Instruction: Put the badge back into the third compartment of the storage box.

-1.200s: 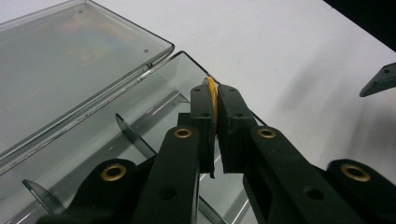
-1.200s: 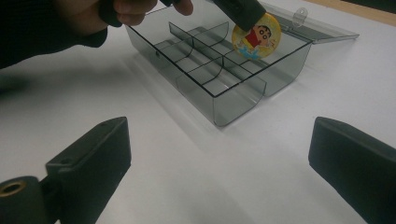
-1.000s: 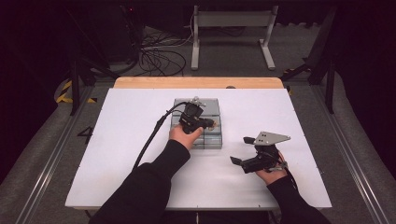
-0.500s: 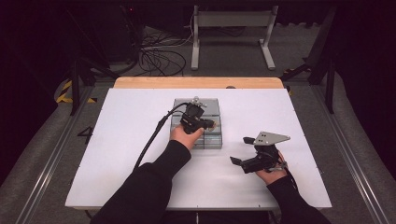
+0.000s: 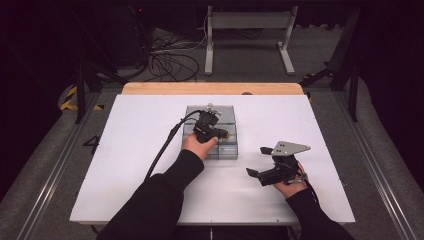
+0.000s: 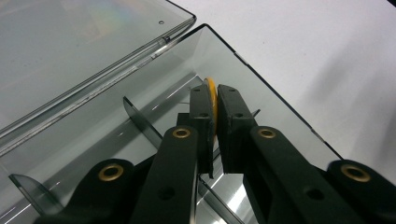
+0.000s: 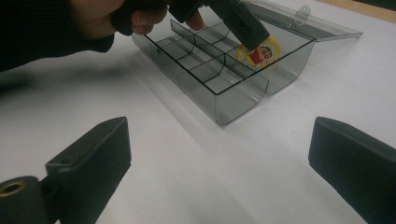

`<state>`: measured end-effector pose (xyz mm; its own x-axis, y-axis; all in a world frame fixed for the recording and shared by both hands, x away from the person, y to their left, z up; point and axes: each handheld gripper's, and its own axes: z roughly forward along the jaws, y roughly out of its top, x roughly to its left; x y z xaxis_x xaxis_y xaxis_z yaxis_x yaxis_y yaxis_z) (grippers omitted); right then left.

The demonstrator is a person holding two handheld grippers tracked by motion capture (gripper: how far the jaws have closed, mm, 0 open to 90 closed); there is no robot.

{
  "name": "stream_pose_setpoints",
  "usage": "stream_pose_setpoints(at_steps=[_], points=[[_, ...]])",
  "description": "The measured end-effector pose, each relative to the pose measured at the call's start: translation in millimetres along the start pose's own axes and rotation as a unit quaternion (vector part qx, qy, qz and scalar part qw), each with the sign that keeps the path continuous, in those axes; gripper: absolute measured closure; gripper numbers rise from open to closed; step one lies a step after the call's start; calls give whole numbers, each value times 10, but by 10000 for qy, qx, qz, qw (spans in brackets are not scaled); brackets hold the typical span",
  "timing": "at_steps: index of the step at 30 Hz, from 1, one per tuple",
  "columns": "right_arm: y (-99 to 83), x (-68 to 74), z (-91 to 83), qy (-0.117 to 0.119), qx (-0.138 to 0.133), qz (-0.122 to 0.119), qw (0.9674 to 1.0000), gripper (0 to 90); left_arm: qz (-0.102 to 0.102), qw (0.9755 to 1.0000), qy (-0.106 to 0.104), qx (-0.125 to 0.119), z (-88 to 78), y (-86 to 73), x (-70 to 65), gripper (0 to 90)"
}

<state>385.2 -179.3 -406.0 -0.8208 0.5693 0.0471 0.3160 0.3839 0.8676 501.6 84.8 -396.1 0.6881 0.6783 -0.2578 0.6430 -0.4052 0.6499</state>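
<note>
Two risks from here. First: the disc (image 6: pixel 212 100) sits on edge between my left tongs (image 6: pixel 214 116), pinched only on its flat faces, so a small twist of my wrist could let it pivot or slide out. Second: the dividers in the box (image 7: pixel 243 109) stand close beside the pads, so a careless lift or lowering could clip one, shove the light box across the surface (image 5: pixel 150 120), or knock the disc free into the wrong compartment. The open lid (image 6: pixel 84 51) behind is another snag point.

Left tongs: almost fully closed, gripping the yellow cartoon disc, tips down inside a far-end compartment of the box, near its outer wall. Whether the disc touches the floor I cannot tell.

Right tongs (image 5: pixel 261 161): jaws wide apart, nothing between them, hovering over bare surface, well apart from the box, pointed towards it.
</note>
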Motion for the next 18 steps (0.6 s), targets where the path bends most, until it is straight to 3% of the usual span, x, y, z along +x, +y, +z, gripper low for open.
stream_pose_setpoints(at_steps=[13, 18], points=[[0, 5, 3, 19, 9, -9, 10000, 62, -113, 9998, 148, 82, 0, -3, 45, 843], [1, 5, 2, 25, 5, -9, 10000, 62, -56, 9997, 219, 68, -11, -3, 49, 803]])
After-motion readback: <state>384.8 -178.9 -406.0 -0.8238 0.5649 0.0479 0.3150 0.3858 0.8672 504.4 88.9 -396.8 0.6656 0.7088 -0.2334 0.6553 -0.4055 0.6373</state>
